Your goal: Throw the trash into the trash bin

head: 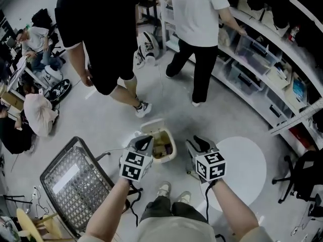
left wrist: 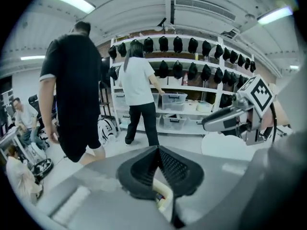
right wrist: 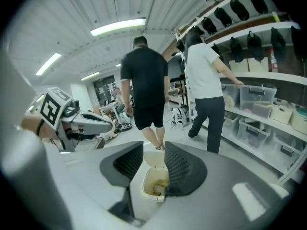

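Observation:
A cream trash bin (head: 162, 146) stands on the floor with its lid up and brownish trash inside. I hold both grippers high above it, one on each side. My left gripper (head: 143, 143) has its jaws touching at the tips with nothing in them. In the left gripper view (left wrist: 157, 150) a sliver of the bin (left wrist: 164, 199) shows below the jaws. My right gripper (head: 198, 144) stands open and empty. In the right gripper view (right wrist: 154, 146) the bin (right wrist: 154, 183) shows through the gap.
A wire shopping cart (head: 75, 185) stands at the lower left and a white round disc (head: 242, 165) at the right. A person in black (head: 101, 34) walks just beyond the bin. Another in white (head: 199, 29) stands at shelves with boxes (head: 262, 59). People sit at far left (head: 35, 44).

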